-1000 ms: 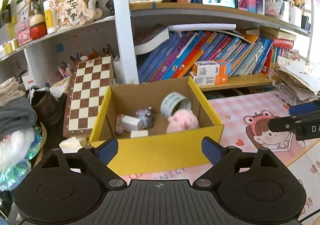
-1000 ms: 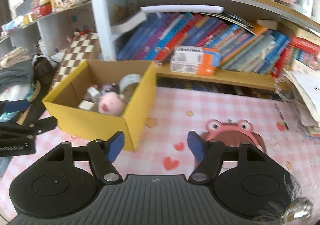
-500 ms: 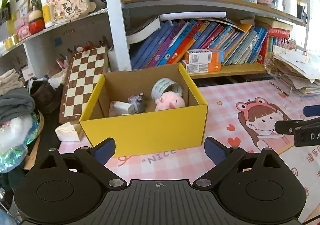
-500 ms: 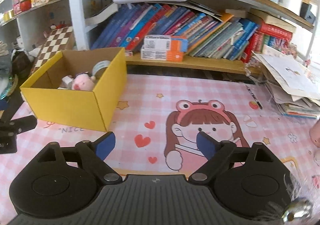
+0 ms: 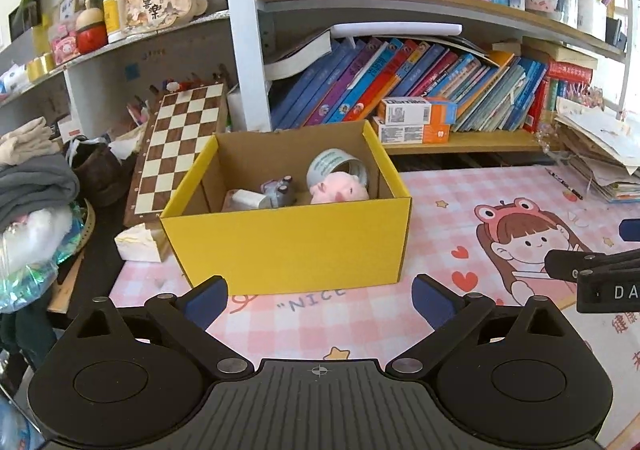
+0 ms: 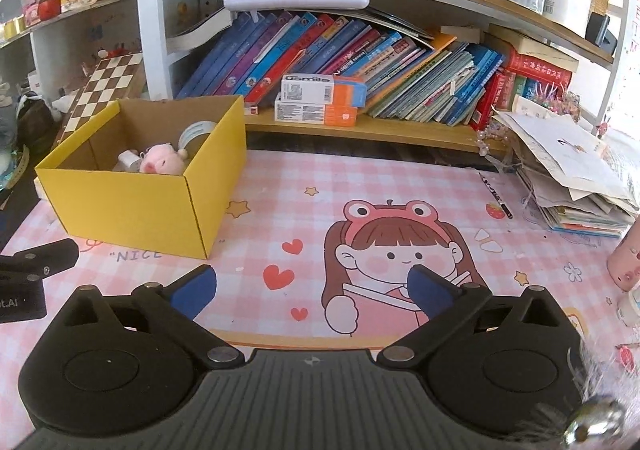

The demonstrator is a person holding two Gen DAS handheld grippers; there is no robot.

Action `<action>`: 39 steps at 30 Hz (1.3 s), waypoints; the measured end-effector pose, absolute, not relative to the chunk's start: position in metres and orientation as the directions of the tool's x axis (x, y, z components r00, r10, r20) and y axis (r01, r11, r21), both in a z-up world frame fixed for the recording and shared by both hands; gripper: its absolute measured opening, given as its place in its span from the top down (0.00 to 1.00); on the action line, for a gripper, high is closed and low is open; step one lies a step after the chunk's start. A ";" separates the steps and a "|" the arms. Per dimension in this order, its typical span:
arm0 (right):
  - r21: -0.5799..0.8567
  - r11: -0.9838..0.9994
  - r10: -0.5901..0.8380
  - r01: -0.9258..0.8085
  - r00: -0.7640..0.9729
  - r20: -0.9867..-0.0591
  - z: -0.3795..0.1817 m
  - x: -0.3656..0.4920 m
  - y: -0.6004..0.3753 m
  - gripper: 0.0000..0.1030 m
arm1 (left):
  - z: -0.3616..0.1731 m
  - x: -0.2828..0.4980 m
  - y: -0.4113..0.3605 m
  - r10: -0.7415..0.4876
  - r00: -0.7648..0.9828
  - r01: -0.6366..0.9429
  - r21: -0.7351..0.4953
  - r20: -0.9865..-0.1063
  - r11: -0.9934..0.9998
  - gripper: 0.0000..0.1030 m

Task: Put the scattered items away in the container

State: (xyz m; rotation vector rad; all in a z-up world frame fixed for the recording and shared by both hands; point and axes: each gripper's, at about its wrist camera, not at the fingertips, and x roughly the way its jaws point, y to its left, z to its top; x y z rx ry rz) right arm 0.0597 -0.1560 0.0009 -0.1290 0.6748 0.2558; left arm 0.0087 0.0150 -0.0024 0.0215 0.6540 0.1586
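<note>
A yellow cardboard box [image 5: 288,246] stands on the pink mat; it also shows in the right wrist view [image 6: 120,201]. Inside lie a pink plush pig [image 5: 338,189], a tape roll [image 5: 336,167], a small grey toy [image 5: 278,189] and a white block [image 5: 244,199]. The pig shows in the right wrist view [image 6: 160,159] too. My left gripper [image 5: 320,296] is open and empty, just in front of the box. My right gripper [image 6: 312,288] is open and empty over the mat's cartoon girl [image 6: 396,250], right of the box.
A chessboard [image 5: 176,145] leans behind the box by folded clothes [image 5: 32,177]. A bookshelf [image 6: 360,61] runs along the back. A paper stack [image 6: 572,173], a pencil [image 6: 496,195] and a pink cup [image 6: 626,262] sit at the right.
Both grippers have pulled back from the box, which now looks smaller and farther off. The right gripper has swung right over the mat. Both stay open and empty.
</note>
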 end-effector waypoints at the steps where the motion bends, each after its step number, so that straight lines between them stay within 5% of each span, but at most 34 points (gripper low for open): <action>1: -0.036 0.960 0.194 -0.278 0.751 -0.632 0.001 0.059 -0.155 0.00 | -0.003 0.009 0.016 0.160 0.781 -0.146 0.072 -0.604 0.987 0.02; 39: -0.037 0.955 0.198 -0.294 0.725 -0.659 -0.005 0.061 -0.151 0.00 | -0.006 0.010 0.014 0.165 0.777 -0.144 0.085 -0.607 0.986 0.00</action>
